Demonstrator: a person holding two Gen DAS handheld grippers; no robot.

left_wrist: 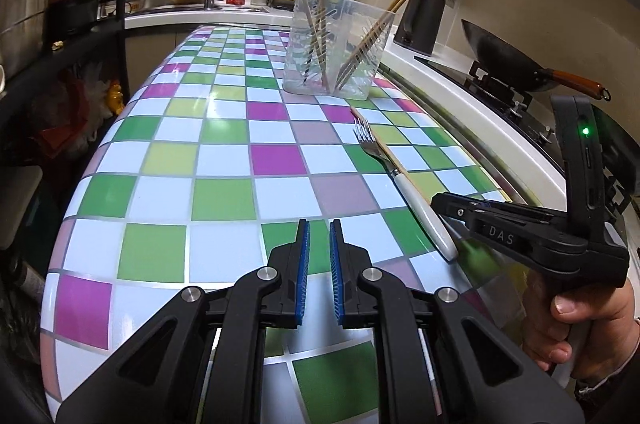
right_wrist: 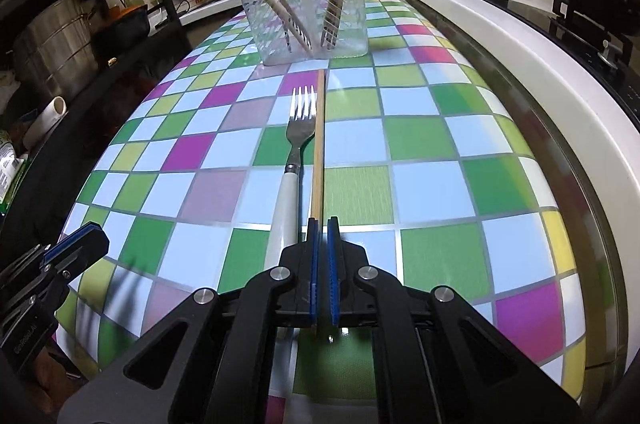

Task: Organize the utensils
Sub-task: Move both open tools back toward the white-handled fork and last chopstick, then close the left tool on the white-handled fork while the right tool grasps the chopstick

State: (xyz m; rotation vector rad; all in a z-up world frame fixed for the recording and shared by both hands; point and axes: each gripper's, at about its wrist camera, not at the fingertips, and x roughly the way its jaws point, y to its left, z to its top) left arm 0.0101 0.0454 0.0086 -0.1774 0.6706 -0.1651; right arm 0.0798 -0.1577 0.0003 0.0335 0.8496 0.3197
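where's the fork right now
The fork lies flat on the checkered table, tines toward the clear cup, just left of the single chopstick in the right wrist view.

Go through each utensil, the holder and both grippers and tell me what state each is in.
Fork: lying flat on the table, loose.
Single chopstick: lying beside the fork, near end between the right gripper's fingers.
Clear holder: upright, chopsticks leaning inside.
Right gripper: shut on the chopstick.
Left gripper: nearly closed, empty.

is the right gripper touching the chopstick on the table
Touching. The right wrist view shows the right gripper nearly shut with the chopstick running between its blue pads, beside the fork.
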